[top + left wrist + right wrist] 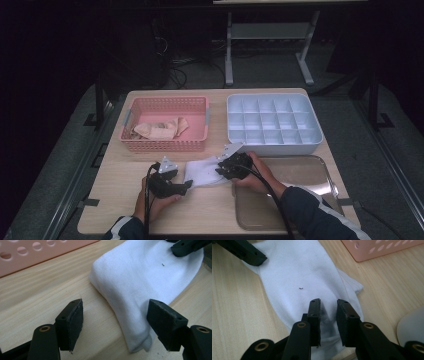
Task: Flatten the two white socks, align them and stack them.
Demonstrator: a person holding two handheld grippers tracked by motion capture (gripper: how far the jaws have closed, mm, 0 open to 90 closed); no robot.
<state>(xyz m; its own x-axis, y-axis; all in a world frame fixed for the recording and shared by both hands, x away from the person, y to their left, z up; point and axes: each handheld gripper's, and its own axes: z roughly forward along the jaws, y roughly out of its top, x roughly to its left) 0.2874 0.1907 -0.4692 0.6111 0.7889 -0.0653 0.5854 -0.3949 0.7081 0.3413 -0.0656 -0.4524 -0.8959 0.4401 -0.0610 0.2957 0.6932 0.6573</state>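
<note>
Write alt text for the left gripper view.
The left tool stands open low over a white sock on the wooden table, one black pad beside the sock's narrow end. The right tool's jaw tip rests on the sock's far end, and a pink basket sits behind.

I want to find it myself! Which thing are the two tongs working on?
Look at the wooden table, in front of the pink basket and left of the clear tray. Between the two hands lies a white sock. It is flat and plain white, unlike the beige ones in the basket.
</note>
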